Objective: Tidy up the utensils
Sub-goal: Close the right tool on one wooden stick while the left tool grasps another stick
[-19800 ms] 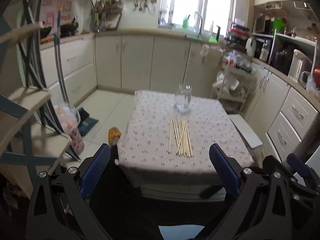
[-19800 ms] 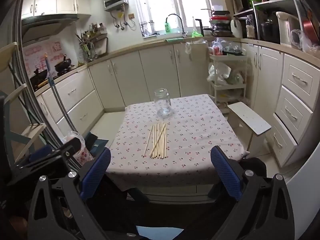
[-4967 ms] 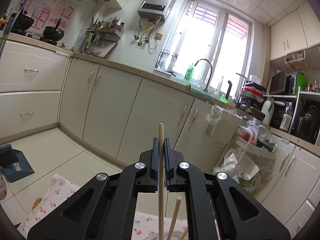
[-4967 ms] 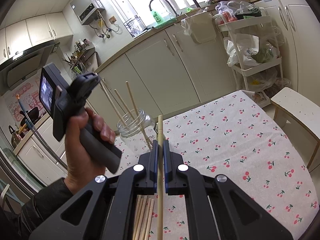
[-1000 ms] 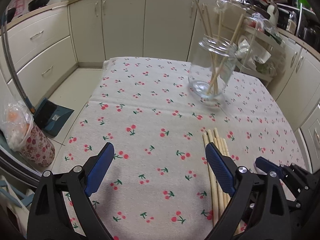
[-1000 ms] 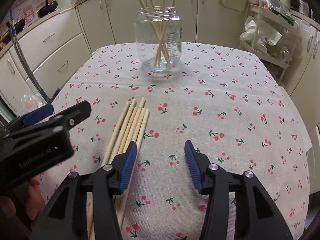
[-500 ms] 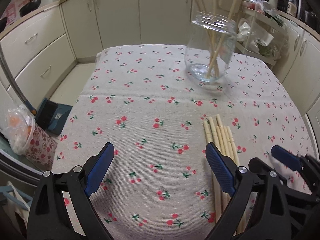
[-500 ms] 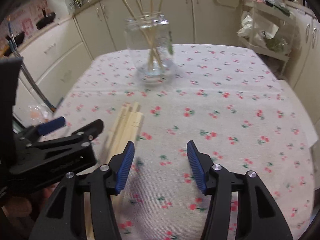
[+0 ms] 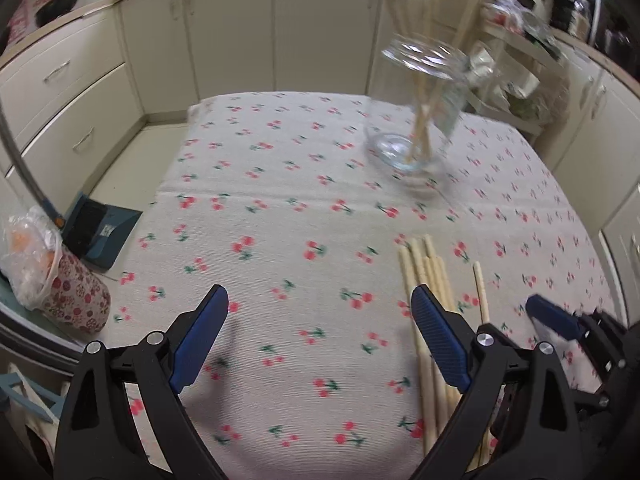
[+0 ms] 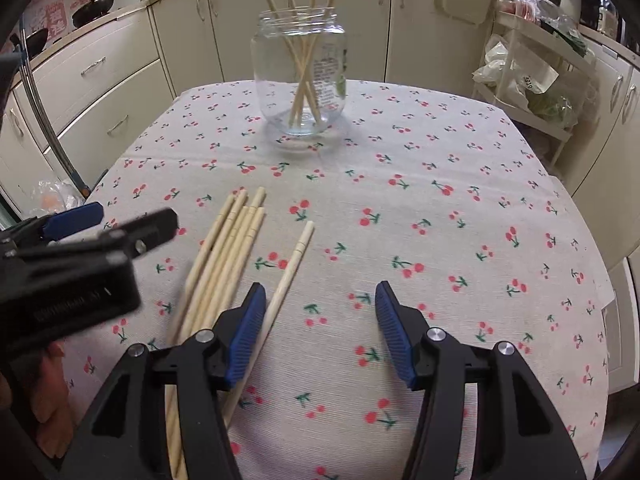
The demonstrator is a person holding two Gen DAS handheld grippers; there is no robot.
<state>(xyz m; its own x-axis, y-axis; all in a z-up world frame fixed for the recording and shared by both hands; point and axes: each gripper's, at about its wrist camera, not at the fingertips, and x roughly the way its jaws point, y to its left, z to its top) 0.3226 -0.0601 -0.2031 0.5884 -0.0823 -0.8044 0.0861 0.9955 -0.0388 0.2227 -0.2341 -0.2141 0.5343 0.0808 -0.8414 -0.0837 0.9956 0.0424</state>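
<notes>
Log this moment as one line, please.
left gripper open | right gripper open, empty | four chopsticks in jar | loose chopsticks on table

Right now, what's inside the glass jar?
The glass jar holds four wooden chopsticks, leaning crossed, with their tops sticking out above the rim. Nothing else shows through the glass. The printed label on its far side hides little.

A desk (image 10: 460, 184) under a cherry-print tablecloth (image 10: 400, 240) is carrying everything. A glass jar (image 10: 302, 80) is standing upright toward its far side, while a bundle of chopsticks (image 10: 224, 252) is lying flat nearer the front, one single chopstick (image 10: 290, 268) lying just beside it.
</notes>
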